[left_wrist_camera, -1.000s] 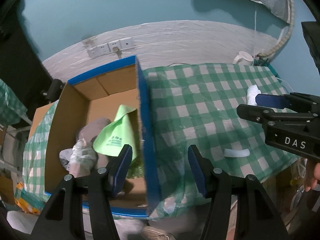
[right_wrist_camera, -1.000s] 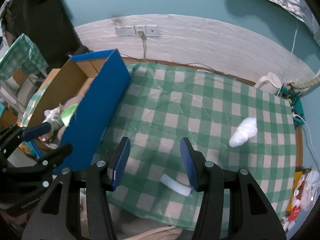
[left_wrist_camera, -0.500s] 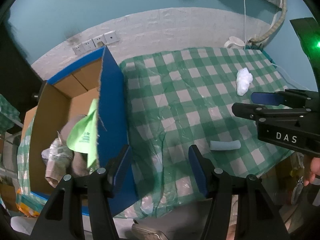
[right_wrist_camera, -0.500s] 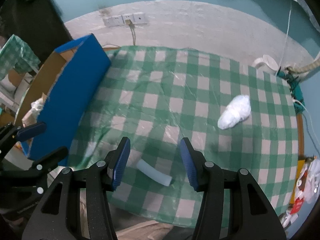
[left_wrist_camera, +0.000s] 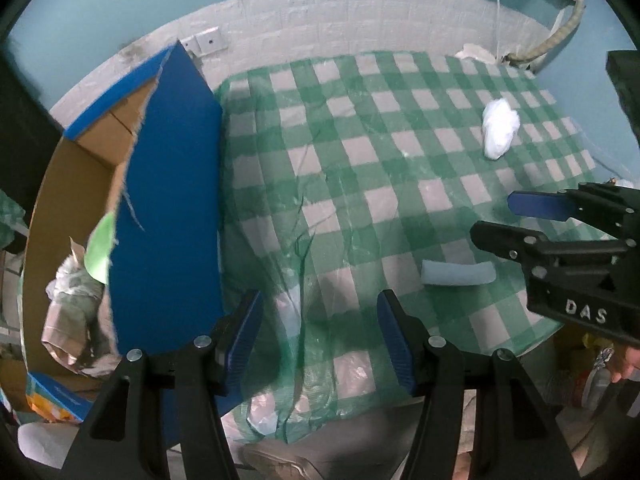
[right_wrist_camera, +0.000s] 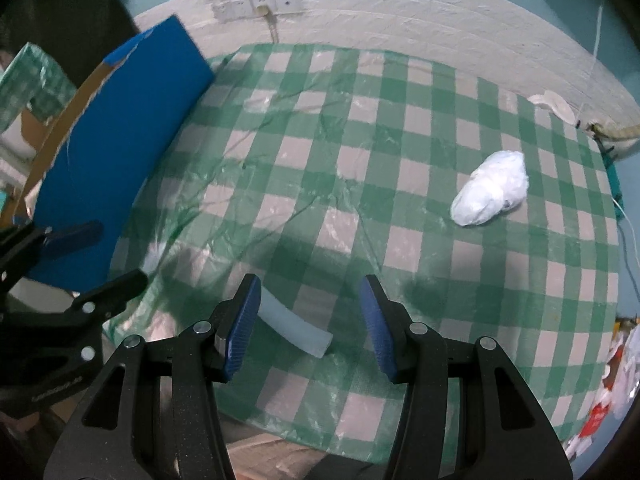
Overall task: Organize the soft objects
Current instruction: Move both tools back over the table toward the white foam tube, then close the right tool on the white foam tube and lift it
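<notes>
Foam strip (right_wrist_camera: 295, 329): pale, slightly curved piece lying flat on the bench (right_wrist_camera: 400, 240) near its front edge, well apart from the box.
White bundle (right_wrist_camera: 491, 189): crumpled soft lump toward the far right of the checked cloth, untouched.
Box (left_wrist_camera: 168, 200): blue-sided carton standing at the left edge of the bench, already holding a green cloth (left_wrist_camera: 99, 248) and other soft things.
Right gripper (right_wrist_camera: 308, 322): jaws released and empty, poised over the foam strip, whose left end sits just beside the left jaw while the right end stops well short of the right jaw.
Left gripper (left_wrist_camera: 320, 334): jaws released and empty, over wrinkled cloth at the front of the bench, nothing between them.
Risk 1: the strip lies skewed and off-centre between the right jaws, so a closing pinch may catch only 1 end and let it swing or slip out.
Risk 2: the clear plastic film over the cloth is loose and creased, so low jaws could snag it and drag both things along.
Risk 3: foam squashes easily, so a hard squeeze may fold it and make the hold unsteady.
Risk 4: the 2 grippers sit near each other, so a sideways carry toward the box could knock them together.
</notes>
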A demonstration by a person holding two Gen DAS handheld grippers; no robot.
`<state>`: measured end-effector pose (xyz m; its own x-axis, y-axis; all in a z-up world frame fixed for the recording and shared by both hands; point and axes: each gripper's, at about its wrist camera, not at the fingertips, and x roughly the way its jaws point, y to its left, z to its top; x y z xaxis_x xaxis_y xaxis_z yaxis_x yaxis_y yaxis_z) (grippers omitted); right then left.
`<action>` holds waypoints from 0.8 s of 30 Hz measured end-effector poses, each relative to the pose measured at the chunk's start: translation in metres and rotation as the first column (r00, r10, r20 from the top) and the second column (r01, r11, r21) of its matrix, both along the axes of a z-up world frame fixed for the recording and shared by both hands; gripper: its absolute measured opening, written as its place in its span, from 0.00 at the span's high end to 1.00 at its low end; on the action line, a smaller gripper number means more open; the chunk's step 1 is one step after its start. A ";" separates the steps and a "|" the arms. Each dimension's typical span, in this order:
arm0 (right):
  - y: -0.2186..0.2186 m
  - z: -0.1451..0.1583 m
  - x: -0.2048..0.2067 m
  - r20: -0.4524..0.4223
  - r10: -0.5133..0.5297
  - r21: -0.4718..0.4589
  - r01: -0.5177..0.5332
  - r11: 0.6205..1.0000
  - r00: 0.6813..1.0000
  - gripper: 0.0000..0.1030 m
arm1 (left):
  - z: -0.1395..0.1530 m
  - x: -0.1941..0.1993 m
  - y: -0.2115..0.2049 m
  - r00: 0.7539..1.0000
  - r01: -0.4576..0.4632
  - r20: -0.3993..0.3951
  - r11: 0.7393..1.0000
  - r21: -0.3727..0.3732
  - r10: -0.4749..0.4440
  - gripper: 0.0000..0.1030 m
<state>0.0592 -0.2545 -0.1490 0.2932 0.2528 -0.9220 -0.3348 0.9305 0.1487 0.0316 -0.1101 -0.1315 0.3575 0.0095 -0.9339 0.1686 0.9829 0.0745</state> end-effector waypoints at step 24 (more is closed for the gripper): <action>0.033 -0.055 -0.014 -0.050 0.218 -0.122 -0.223 0.967 0.975 0.50 | -0.040 0.006 0.005 0.996 -0.029 -0.080 0.999 0.041 0.032 0.42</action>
<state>0.0448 -0.2213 -0.2036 0.2100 0.1882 -0.9594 -0.5303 0.8464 0.0500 0.0372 -0.1050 -0.1717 0.2796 0.0573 -0.9584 0.1456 0.9841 0.1013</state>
